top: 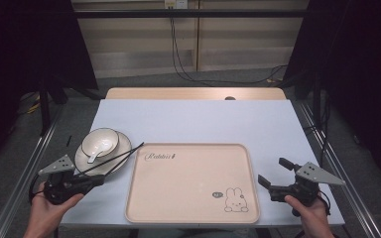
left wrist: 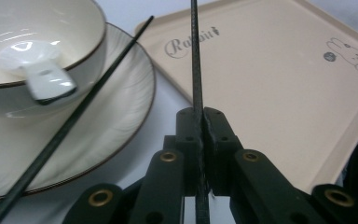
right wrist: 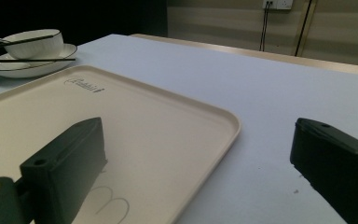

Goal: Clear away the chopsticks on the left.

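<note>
A beige tray point(top: 188, 188) with a rabbit drawing lies at the table's middle front. To its left, a cream plate point(top: 121, 148) carries a bowl point(top: 110, 136) with a white spoon point(top: 94, 156) in it. My left gripper point(top: 100, 179) sits at the front left, shut on one black chopstick point(top: 129, 152) that points up and right toward the tray's corner. In the left gripper view the chopstick point(left wrist: 195, 56) runs straight out between the closed jaws point(left wrist: 200, 114). A second chopstick point(left wrist: 88, 93) rests across the plate point(left wrist: 121, 107). My right gripper point(top: 271, 170) stands open beside the tray's right edge, with nothing in it.
The table point(top: 198, 119) has a wooden strip along its far edge. Metal rails run down both sides of the table. Cables hang against the back wall. In the right gripper view the tray point(right wrist: 135, 121) lies between the spread jaws, with the bowl point(right wrist: 32, 44) far off.
</note>
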Demonstrator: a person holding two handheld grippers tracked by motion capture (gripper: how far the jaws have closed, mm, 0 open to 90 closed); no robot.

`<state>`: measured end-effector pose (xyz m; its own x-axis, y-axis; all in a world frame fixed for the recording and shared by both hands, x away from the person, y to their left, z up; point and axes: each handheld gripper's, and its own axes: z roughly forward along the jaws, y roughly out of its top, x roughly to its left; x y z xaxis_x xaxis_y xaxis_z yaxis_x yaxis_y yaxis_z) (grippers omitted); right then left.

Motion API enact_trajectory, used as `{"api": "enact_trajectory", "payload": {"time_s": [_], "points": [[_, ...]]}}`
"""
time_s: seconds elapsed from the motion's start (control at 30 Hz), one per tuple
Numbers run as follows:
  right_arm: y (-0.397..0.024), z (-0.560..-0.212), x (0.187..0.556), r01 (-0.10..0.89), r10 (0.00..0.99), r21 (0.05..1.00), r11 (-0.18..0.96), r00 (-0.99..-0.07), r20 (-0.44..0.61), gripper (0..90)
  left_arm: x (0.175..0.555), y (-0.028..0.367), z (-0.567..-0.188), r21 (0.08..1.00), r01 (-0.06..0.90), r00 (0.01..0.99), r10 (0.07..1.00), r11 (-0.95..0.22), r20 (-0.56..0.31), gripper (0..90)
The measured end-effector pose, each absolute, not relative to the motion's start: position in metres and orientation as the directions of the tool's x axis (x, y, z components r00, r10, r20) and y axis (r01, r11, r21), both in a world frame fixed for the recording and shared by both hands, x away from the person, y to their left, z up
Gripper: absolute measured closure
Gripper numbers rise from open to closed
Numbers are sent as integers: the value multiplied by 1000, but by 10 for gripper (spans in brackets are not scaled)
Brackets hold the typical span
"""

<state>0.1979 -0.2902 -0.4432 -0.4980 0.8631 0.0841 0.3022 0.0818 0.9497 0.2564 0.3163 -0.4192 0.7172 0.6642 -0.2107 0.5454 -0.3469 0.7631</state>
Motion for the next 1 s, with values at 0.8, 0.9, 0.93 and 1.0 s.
{"api": "enact_trajectory", "payload": {"time_s": [0.8, 0.9, 0.93, 1.0], "points": [[-289, -444, 198, 305, 860, 948, 94, -504, 77, 30, 239, 237, -413, 735, 655, 539, 790, -175, -293, 856], [-289, -444, 198, 305, 858, 948, 94, -507, 78, 30, 245, 231, -418, 717, 686, 481, 818, -126, -317, 857], [-289, -444, 199, 305, 857, 948, 95, -510, 78, 30, 246, 230, -419, 712, 691, 471, 825, -125, -313, 857], [-289, -444, 199, 306, 858, 947, 95, -508, 78, 30, 248, 224, -422, 698, 706, 434, 852, -120, -292, 856]]}}
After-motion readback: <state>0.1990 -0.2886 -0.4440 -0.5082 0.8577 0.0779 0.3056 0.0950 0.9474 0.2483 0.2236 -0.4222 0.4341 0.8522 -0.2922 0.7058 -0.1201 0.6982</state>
